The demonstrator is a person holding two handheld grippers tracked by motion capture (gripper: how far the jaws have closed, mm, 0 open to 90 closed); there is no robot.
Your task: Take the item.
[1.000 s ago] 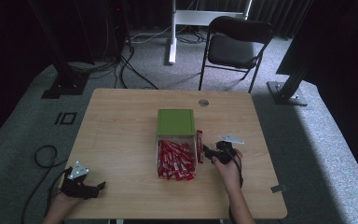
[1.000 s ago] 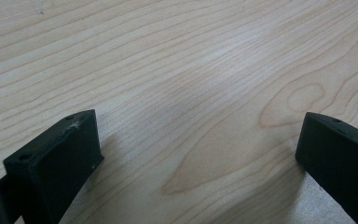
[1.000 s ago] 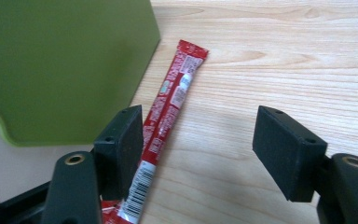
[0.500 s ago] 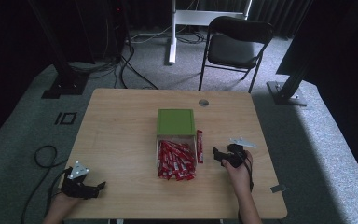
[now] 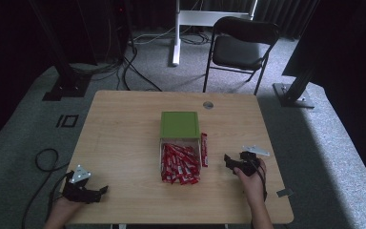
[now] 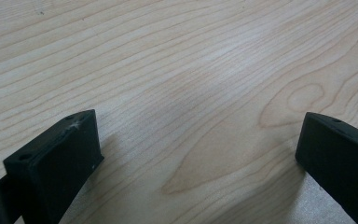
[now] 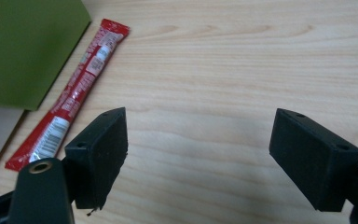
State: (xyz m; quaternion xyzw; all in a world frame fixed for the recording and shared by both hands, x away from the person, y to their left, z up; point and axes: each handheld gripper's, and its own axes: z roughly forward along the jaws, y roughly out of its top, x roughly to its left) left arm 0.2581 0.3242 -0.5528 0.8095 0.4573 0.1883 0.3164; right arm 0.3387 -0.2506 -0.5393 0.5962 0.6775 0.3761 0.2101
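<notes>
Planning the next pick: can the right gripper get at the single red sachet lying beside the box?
Probably yes: the right gripper is open, and bare wooden table separates it from the red sachet.

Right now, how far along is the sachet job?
One long red sachet lies on the wooden table beside the clear box of red sachets. The right gripper is open and empty nearby; its fingers have just been opening. The green lid remains off.
</notes>
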